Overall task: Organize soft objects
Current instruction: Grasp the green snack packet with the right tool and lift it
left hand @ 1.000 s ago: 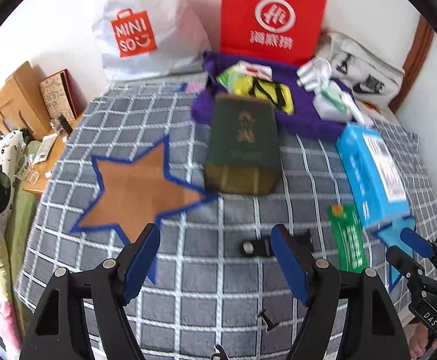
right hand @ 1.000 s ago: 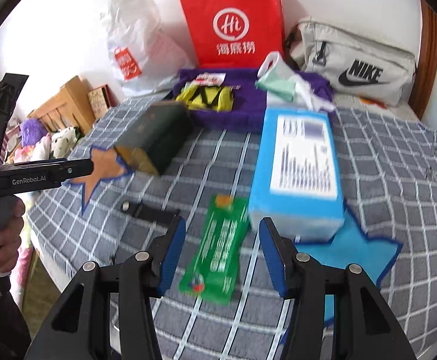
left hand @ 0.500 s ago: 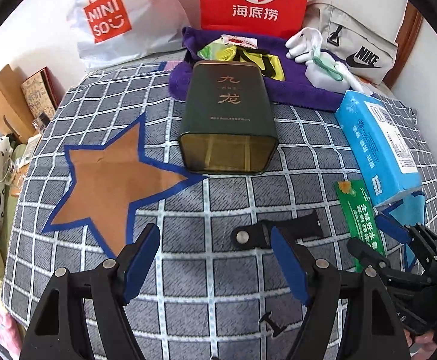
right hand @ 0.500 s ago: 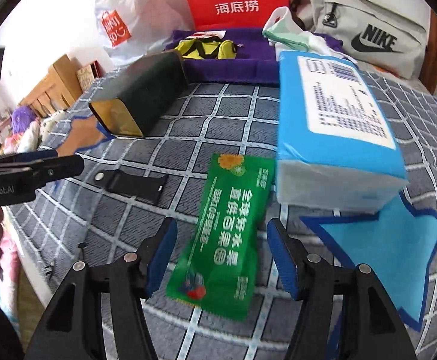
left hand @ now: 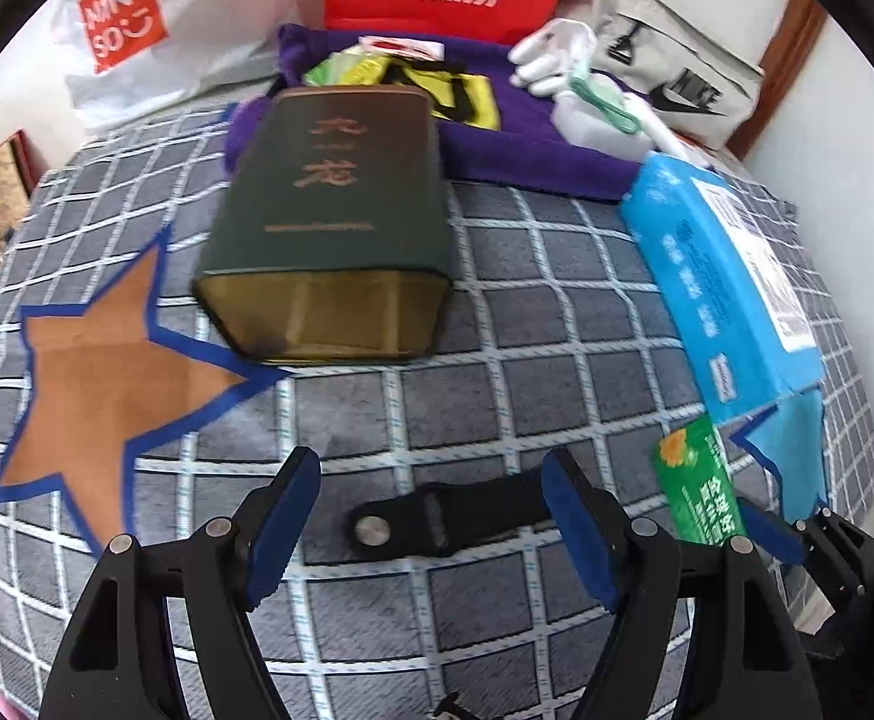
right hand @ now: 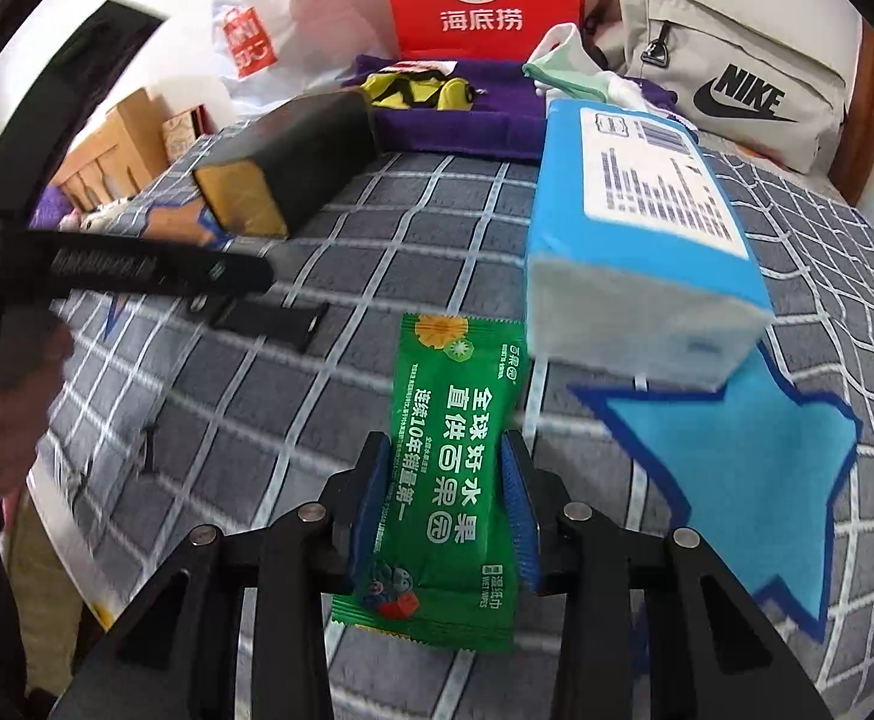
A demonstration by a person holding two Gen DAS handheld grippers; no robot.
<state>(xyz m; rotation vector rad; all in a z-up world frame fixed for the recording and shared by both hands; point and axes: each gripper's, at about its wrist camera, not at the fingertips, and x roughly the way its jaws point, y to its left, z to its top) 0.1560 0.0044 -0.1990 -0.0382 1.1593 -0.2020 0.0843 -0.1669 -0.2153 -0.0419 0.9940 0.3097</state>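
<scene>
Right wrist view: your right gripper [right hand: 443, 501] jaws, just closing, pinch the green wet-wipes pack [right hand: 446, 474] by its edges; it may buckle and slip. Left gripper [left hand: 431, 516] jaws spread over the black strap [left hand: 437, 519].

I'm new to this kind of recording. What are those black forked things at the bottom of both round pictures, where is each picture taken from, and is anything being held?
They are hand-held grabbing tools, one in each of a person's hands, each carrying a wide-angle camera looking along its fingers. One picture comes from the left tool, the other from the right tool. Both look down on a checked cover with a dark green tin, a blue tissue pack, a black strap and a green wet-wipes packet. The left tool is open, with the strap between its fingers. The right tool's jaws have just been closing and its pads now press the packet's sides.
</scene>
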